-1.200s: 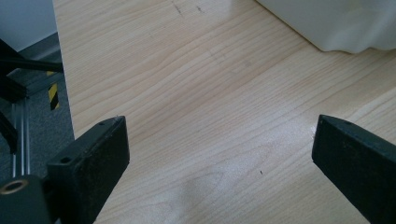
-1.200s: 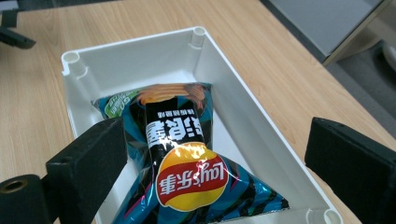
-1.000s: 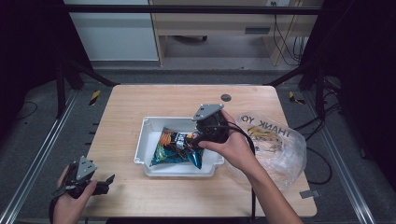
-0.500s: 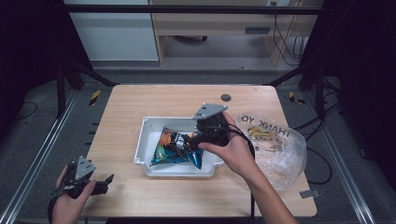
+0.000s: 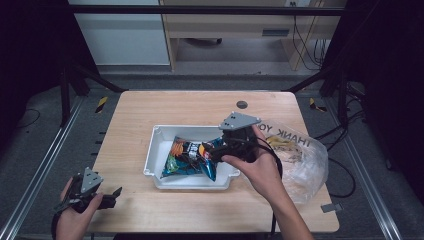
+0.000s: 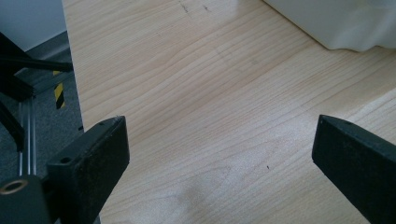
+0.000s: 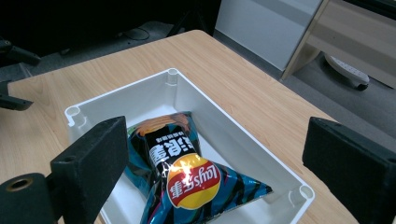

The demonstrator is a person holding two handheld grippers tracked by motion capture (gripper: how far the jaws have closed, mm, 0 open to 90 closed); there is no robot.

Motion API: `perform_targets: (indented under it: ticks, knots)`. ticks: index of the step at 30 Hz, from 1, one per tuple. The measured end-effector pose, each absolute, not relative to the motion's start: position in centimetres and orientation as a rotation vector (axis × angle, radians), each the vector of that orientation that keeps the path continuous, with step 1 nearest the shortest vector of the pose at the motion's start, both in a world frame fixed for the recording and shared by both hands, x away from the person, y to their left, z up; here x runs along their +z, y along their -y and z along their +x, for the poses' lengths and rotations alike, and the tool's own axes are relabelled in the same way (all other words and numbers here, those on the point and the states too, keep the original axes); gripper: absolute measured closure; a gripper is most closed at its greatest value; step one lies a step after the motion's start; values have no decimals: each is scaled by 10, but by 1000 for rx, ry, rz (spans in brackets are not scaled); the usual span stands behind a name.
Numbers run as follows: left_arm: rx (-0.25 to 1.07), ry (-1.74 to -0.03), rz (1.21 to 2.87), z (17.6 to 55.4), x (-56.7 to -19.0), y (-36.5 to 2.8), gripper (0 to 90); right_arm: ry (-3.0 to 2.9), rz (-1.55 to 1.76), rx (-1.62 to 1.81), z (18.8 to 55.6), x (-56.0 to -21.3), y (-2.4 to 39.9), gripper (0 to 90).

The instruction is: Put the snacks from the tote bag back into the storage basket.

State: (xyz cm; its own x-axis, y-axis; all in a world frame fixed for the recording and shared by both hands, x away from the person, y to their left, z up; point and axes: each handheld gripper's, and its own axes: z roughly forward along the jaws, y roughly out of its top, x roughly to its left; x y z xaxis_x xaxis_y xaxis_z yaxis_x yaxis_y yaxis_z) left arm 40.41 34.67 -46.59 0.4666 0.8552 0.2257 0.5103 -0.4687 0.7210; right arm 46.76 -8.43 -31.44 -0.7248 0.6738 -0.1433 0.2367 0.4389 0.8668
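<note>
We see the chip bag lying flat inside the white bin at mid-table, dark blue w/ a red-and-yellow Lay's logo, printed upside down from the right gripper view, plus Chinese characters above it we can't read. Our right gripper hovers over the bin's right end, jaws wide apart w/ the bag between & below them, not clamped on it. Just right of the bin sits a clear plastic bag w/ "THANK YOU" lettering, also upside down. Our left gripper rests near the table's front-left corner, jaws spread over bare wood, well apart from the bin.
</note>
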Motion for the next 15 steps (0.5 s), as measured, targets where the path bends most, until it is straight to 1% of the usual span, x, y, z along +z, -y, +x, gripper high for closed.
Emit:
perform_targets:
  ticks: [10,15]
  knots:
    - [778,-1123,2152,404,-467,-344,36,-2166,800,1223,452,-322,91,75]
    - [782,-1133,2147,404,-467,-345,36,-2125,829,1215,446,-320,96,72]
